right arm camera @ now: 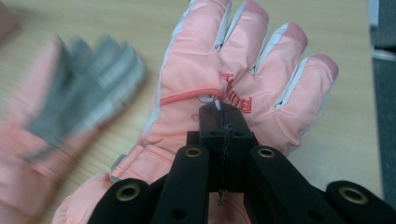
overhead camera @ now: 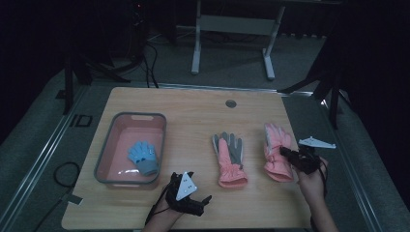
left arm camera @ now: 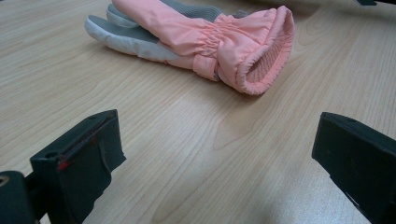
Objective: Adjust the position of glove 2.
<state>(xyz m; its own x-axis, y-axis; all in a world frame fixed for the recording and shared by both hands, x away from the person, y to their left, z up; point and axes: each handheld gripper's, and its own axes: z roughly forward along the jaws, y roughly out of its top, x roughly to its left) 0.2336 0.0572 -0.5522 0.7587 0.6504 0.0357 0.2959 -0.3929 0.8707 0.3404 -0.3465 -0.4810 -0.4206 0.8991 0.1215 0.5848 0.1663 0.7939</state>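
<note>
The pink glove [overhead camera: 277, 152] lay back-side up at the right of the wooden table [overhead camera: 193, 104], fingers pointing away from the person and cuff toward the near edge. In the right gripper view the same glove [right arm camera: 224, 88] showed red embroidered lettering on its back and grey-white strips between the fingers. The right gripper [overhead camera: 286, 152] sat over the glove's right side, and in its own view [right arm camera: 220, 109] the two black jaws were pressed tightly together, their tips pinching a small fold of the pink fabric just below the lettering; no gap showed between them.

Just to the left lay a second pink glove [overhead camera: 229, 155], palm up with a grey palm and grey fingers, close beside the first but not touching it. In the left gripper view this glove [left arm camera: 205, 39] lay on its side, its ribbed cuff opening turned toward the camera.

The left gripper [overhead camera: 203, 202] rested low near the table's near edge, in front of the second glove and apart from it. In its own view [left arm camera: 215, 154] its jaws stood spread wide, with bare wood between them and nothing held.

Farther left stood a pink bin [overhead camera: 107, 145] with a grey rim, and inside it lay a small blue glove [overhead camera: 143, 157].
</note>
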